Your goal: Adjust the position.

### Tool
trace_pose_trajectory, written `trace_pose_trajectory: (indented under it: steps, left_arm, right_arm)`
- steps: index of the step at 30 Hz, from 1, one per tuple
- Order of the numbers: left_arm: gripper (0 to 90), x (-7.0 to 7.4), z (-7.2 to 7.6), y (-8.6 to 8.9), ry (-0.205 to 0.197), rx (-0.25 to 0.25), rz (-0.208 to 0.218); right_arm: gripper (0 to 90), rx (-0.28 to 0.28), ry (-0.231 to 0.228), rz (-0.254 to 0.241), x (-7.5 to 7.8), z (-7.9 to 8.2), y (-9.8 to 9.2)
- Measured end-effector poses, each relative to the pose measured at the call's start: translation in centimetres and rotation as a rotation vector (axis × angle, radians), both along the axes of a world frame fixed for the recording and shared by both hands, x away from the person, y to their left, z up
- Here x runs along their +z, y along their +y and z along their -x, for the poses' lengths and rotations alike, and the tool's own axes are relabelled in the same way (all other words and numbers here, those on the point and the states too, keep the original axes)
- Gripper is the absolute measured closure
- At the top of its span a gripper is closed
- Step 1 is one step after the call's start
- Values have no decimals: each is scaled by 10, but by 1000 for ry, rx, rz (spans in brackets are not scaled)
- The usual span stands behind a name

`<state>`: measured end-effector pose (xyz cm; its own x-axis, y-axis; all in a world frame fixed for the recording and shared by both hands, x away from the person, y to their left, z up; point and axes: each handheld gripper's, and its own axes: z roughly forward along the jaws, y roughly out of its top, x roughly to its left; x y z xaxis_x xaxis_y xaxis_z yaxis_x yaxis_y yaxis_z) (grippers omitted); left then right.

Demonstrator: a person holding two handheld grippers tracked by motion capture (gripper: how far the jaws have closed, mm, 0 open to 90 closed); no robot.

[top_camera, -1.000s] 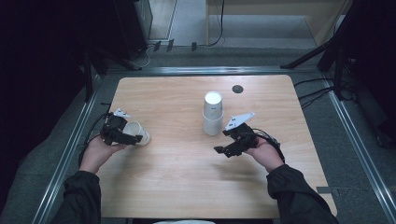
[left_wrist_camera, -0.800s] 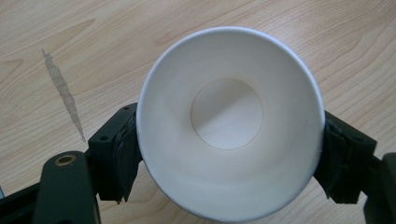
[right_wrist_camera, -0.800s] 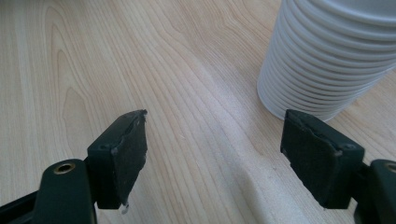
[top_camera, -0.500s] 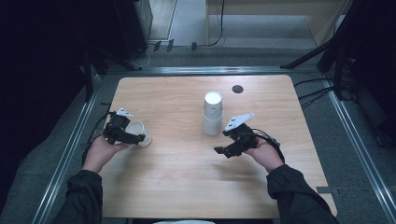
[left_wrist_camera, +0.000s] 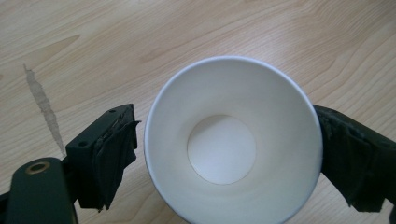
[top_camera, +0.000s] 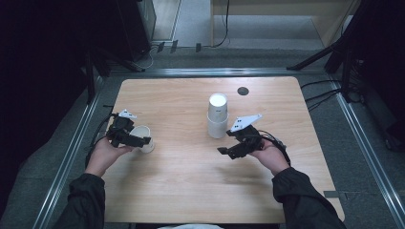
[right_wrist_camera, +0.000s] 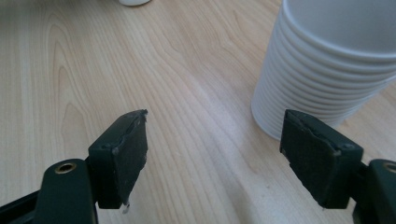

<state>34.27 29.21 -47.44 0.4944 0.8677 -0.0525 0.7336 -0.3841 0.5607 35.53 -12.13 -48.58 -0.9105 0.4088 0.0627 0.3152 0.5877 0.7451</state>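
One white paper cup (left_wrist_camera: 232, 142) stands upright on the wooden desk (top_camera: 186, 191) at about nine o'clock, between the just-opened jaws of the left hand-held gripper (left_wrist_camera: 224, 158), released. Right hand-held gripper (right_wrist_camera: 215, 154) gapes empty at four o'clock of the cup stack (top_camera: 218, 116).

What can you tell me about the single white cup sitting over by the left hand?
The single cup is plain white and looks like paper, with a rolled rim, tapering walls and a flat round bottom. It is empty and stands upright, mouth up, on the wooden table near its left edge, apart from the stack of cups. The left gripper straddles it: its jaws have just been opening, one pad clear of the wall by a small gap, the other at the rim, contact uncertain.
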Motion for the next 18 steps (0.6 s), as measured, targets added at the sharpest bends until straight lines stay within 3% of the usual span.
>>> trace_pose_trajectory:
  steps: [5,8,11,14,18]
  left_arm:
    - [97,8,2,5,-17,14,77]
    - [97,12,4,7,-31,14,100]
    - [97,15,6,8,-49,12,104]
    - [98,18,8,8,-56,10,107]
    - [98,21,8,8,-60,12,105]
  right_arm:
    - [206,2,7,-47,-2,-4,3]
    - [197,-14,24,-68,-1,-5,5]
    - [133,-24,53,-70,2,-8,6]
    - [149,-101,90,-70,4,-12,7]
    - [147,-86,84,-75,8,-11,2]
